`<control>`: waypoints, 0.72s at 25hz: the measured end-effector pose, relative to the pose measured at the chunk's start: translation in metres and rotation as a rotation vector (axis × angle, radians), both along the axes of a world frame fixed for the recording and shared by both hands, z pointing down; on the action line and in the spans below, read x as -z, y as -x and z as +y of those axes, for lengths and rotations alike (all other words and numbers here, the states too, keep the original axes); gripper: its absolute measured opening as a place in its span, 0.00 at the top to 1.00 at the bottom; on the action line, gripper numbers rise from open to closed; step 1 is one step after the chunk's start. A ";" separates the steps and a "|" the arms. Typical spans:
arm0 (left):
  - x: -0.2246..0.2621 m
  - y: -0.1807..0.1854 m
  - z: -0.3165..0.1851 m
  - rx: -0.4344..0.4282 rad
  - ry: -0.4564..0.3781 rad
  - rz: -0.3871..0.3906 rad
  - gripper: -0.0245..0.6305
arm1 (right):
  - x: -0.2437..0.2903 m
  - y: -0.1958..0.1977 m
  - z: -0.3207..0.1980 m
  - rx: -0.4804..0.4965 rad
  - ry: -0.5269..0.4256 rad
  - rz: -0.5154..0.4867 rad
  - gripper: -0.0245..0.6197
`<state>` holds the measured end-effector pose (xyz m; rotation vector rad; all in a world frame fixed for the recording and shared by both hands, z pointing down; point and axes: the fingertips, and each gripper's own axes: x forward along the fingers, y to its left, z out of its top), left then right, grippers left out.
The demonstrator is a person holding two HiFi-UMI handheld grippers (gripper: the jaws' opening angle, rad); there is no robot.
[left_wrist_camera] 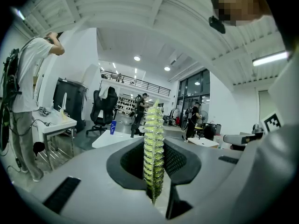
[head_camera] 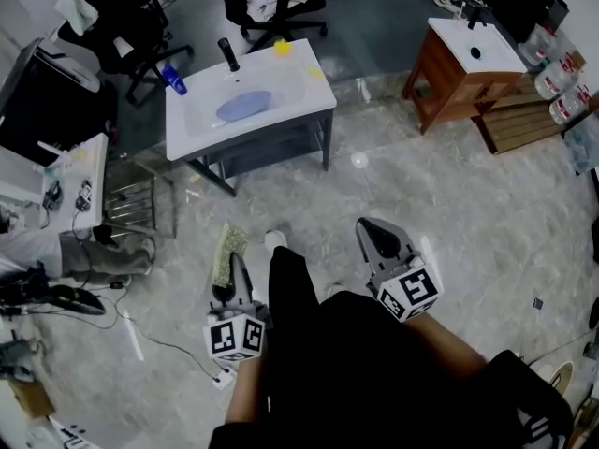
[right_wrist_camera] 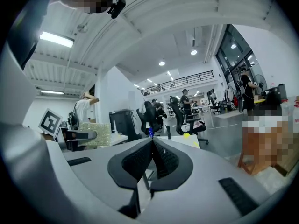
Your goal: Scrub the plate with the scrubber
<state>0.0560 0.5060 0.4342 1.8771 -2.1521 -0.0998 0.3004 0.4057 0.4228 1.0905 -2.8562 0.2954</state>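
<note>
The left tongs [head_camera: 227,286] are clenched on the scrubber [left_wrist_camera: 153,134]. In the left gripper view the yellow-green pad stands upright on its edge between the two dark jaws, and its top reaches above their tips. In the head view the scrubber sticks out forward from these tongs, over the floor [head_camera: 440,204].

The right tongs [right_wrist_camera: 152,141] are closed and they carry nothing; the two jaws meet at the tips with only a thin line between them. Both tongs are held low and near the person's body, the left one at the left of the dark trouser leg [head_camera: 290,288] and the right one at the right of it.

The plate [head_camera: 245,107], blue in colour, lies in the basin of the white worktop [head_camera: 304,96], in front of the black faucet [head_camera: 228,54]. It is well apart from both tongs and from the scrubber, with bare floor between. A blue bottle [head_camera: 174,80] lies at the back left corner of this worktop.
</note>
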 end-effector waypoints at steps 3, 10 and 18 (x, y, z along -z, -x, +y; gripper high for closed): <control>-0.008 0.012 -0.022 -0.016 0.003 0.011 0.87 | -0.009 0.010 -0.013 -0.007 0.025 0.001 0.97; -0.032 0.053 -0.094 -0.067 0.035 0.071 0.87 | -0.025 0.057 -0.065 -0.003 0.073 0.069 0.97; -0.026 0.158 -0.190 -0.085 0.036 0.069 0.87 | -0.009 0.152 -0.155 -0.004 0.137 0.071 0.97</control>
